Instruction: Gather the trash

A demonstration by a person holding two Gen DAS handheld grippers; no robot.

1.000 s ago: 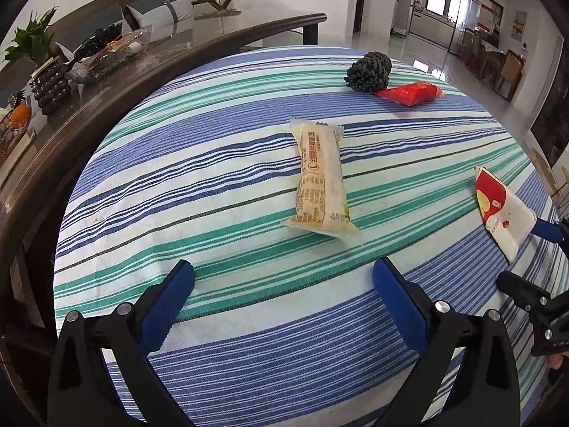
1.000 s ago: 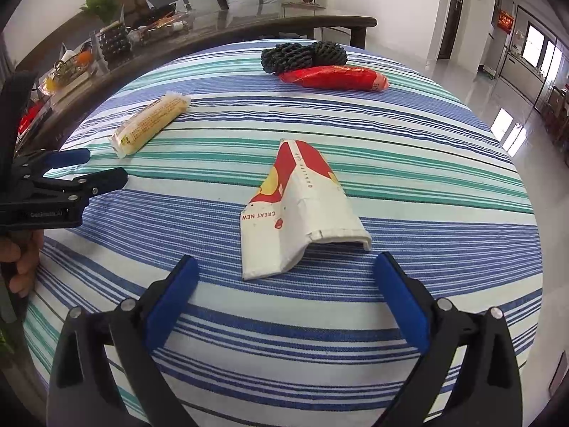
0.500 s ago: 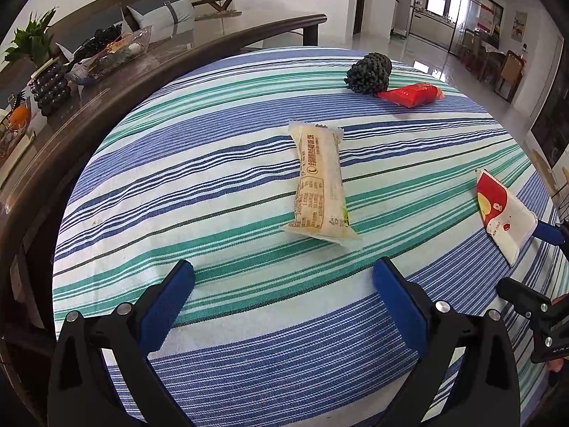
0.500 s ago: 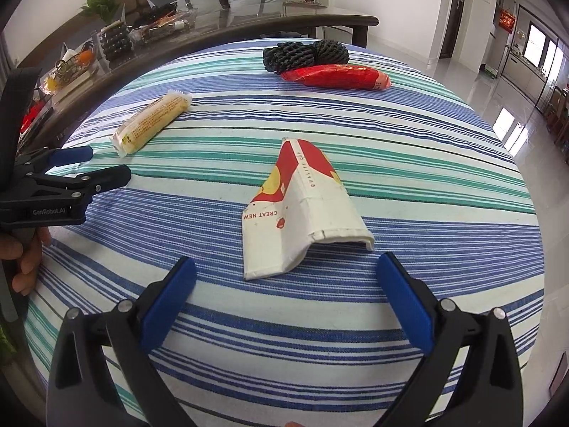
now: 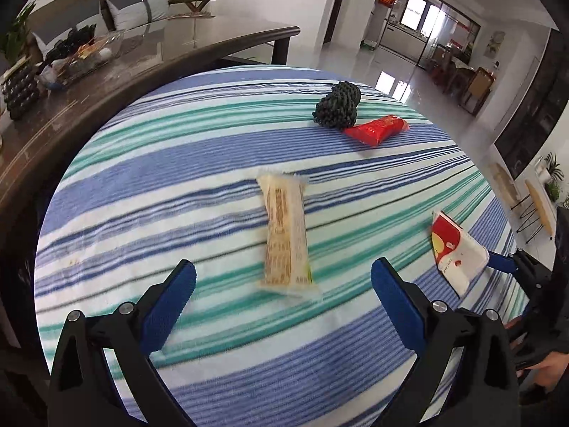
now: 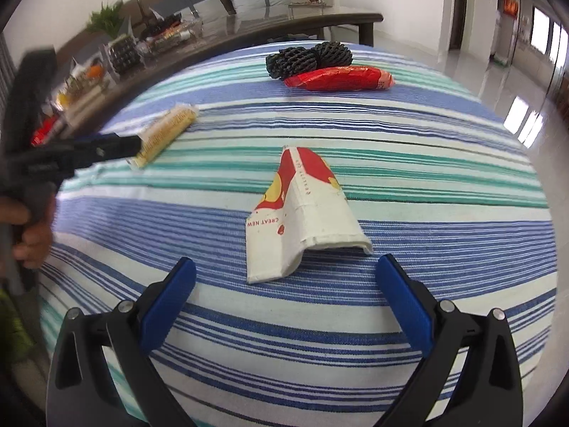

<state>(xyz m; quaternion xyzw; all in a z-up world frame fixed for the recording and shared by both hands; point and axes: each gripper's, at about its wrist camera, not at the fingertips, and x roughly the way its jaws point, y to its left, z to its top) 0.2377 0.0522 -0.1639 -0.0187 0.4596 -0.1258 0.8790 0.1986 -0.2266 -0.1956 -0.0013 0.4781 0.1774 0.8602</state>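
A: You're over a round bench under a blue, green and white striped cloth (image 5: 199, 156), with a dark glossy sideboard (image 5: 106, 85) behind it carrying a glass tray of clutter. How do your tongs stand?

B: Your left tongs (image 5: 282, 290) are spread wide and hold nothing, the pale yellow sealed snack packet (image 5: 286, 235) lying lengthwise just ahead, its near end between the blue pads. Your right tongs (image 6: 284, 284) are wide too, empty, with the folded white-and-red paper wrapper (image 6: 302, 220) lying flat just in front of them.

A: And farther off?

B: Near the far edge, you have a red plastic pouch (image 6: 339, 77) touching a bundle of black foam netting (image 6: 307, 58).
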